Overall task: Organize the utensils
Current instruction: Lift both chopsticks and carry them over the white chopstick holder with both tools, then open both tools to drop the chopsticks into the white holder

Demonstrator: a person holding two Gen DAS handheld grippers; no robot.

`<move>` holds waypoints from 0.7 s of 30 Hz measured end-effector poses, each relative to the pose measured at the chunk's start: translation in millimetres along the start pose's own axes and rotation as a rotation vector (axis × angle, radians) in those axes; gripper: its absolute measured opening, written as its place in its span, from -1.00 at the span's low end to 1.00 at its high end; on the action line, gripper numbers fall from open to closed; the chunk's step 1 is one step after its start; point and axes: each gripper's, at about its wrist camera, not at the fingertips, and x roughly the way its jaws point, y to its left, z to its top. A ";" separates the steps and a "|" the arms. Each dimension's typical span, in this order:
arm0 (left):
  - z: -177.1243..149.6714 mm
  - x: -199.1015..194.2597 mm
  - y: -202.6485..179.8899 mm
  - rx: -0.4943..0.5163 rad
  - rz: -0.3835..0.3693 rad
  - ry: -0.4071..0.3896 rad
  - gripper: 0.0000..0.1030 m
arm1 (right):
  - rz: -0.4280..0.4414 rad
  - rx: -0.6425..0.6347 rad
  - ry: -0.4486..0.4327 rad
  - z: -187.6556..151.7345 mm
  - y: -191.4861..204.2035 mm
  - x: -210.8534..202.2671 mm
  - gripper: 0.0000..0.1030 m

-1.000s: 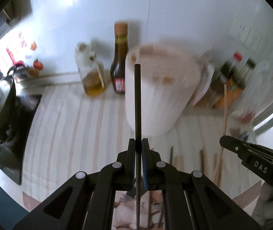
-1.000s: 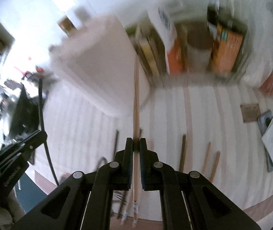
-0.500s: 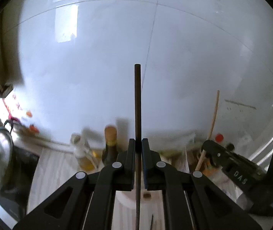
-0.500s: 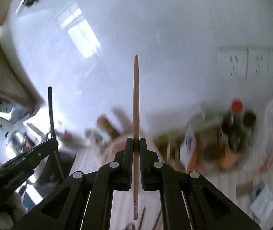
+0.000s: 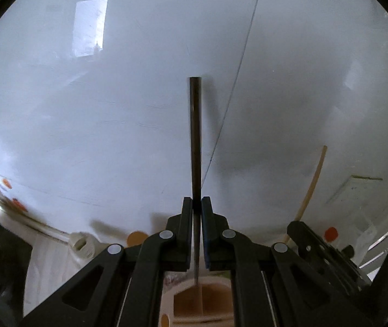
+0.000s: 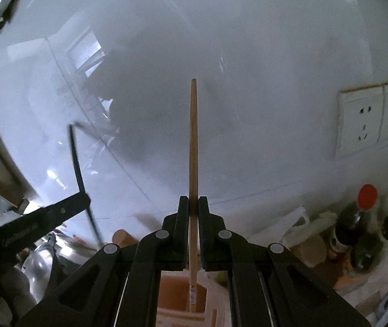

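My left gripper [image 5: 196, 204] is shut on a dark chopstick [image 5: 194, 141] that stands upright against the white wall. Its lower tip hangs over the orange-lined opening of a white utensil holder [image 5: 202, 299] at the bottom of the left wrist view. My right gripper [image 6: 193, 203] is shut on a light wooden chopstick [image 6: 193, 141], also upright, its lower tip reaching into the holder's orange compartment [image 6: 175, 291]. Each gripper shows in the other's view: the right one [image 5: 316, 242] with its wooden stick [image 5: 312, 188], the left one [image 6: 44, 218] with its dark stick [image 6: 78, 174].
A glossy white tiled wall [image 5: 139, 109] fills most of both views. Wall sockets [image 6: 371, 117] sit at the right. Sauce bottles [image 6: 357, 218] and packets crowd the counter's right back. A bottle cap [image 5: 136, 238], a white jug top [image 5: 81, 245] and a steel pot [image 6: 38, 267] lie left.
Both grippers have risen and tilted up from the striped counter, carrying their chopsticks. The white holder has slid from mid-view to directly below the fingers, and the wall now fills the views.
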 end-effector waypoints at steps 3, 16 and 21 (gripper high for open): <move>-3.5 8.8 1.2 0.011 -0.011 -0.007 -0.92 | -0.006 0.000 -0.019 -2.3 -2.6 10.2 -0.87; -24.7 -4.6 20.3 0.036 0.019 0.055 -0.62 | 0.045 -0.081 0.088 -22.3 5.6 17.3 -0.85; -29.5 -40.1 35.0 0.018 0.088 -0.023 0.67 | 0.051 -0.064 0.104 -21.0 -2.0 -4.1 -0.26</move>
